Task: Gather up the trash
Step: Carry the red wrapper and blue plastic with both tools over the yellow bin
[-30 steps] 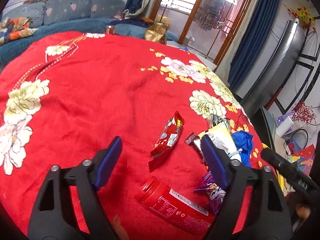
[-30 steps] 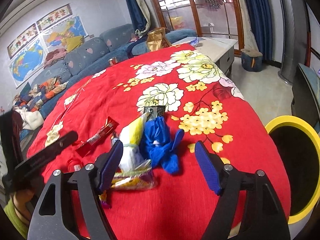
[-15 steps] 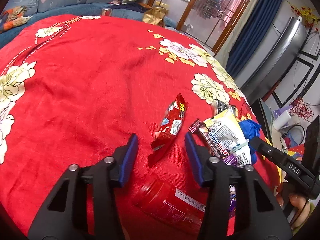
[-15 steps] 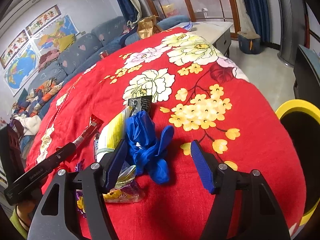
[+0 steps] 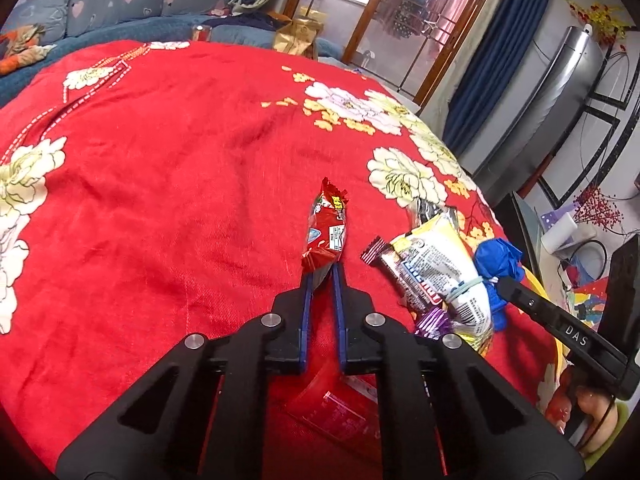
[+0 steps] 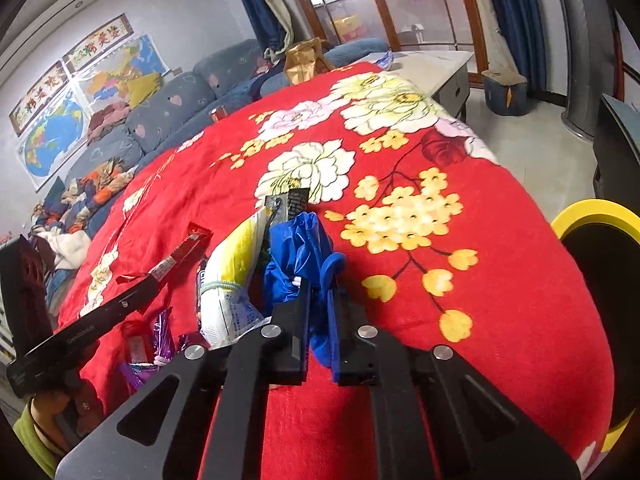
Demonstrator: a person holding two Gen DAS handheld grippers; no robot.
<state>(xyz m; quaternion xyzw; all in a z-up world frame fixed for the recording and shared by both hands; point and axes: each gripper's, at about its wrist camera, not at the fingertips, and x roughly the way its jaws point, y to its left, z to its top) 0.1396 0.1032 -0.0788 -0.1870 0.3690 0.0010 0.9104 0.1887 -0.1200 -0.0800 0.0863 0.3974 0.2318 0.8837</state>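
While both pairs of tongs work over the red flowered tablecloth (image 5: 168,184), each has its tips pinched on a piece of trash. The left gripper (image 5: 320,270) is pressed together on the near end of a red snack wrapper (image 5: 327,227), and that end is crumpled between the blue pads so its edge is hard to make out. Beneath this gripper's black frame a red shape with a label (image 5: 340,400) shows through the gap, too blurred and covered to name surely. The right gripper (image 6: 318,286) is closed on a blue glove (image 6: 298,254), whose lower part disappears between the fingers. Just beside the glove lies a white and yellow bag (image 6: 230,280), partly lying over a dark candy bar (image 5: 400,274) and with a black packet (image 6: 288,202) at its far end. A purple wrapper (image 6: 158,336) near the frame is partly hidden. At the right edge a bin with a yellow rim (image 6: 596,210) is cut off by the picture border, below the table's edge.
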